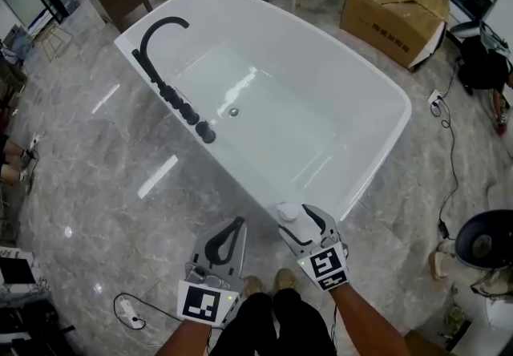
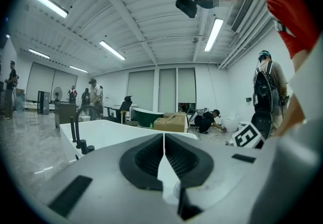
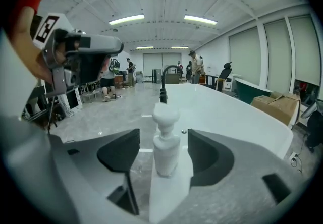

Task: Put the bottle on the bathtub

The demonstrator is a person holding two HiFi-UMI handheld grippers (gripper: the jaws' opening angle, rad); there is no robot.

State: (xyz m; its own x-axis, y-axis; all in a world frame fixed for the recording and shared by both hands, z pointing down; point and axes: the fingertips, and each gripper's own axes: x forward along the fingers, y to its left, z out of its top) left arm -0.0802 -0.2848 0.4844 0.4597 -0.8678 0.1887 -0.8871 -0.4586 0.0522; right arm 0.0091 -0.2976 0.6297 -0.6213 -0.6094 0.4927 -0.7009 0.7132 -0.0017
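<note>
Right gripper view: white bottle [image 3: 166, 142] stands on the bathtub [image 3: 242, 117] rim between the right gripper [image 3: 164, 137] and its parted jaws, while the left gripper [image 2: 164, 140] is closed.

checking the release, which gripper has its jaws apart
The right gripper: its jaws stand apart, with the white pump bottle between them, untouched. The left gripper has its jaws together, with nothing between.

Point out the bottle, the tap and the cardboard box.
bottle [image 3: 165, 150]: right gripper view, on its body.
tap [image 1: 168, 21]: head view, on the top of its arch.
cardboard box [image 1: 393, 19]: head view, on its top face.
</note>
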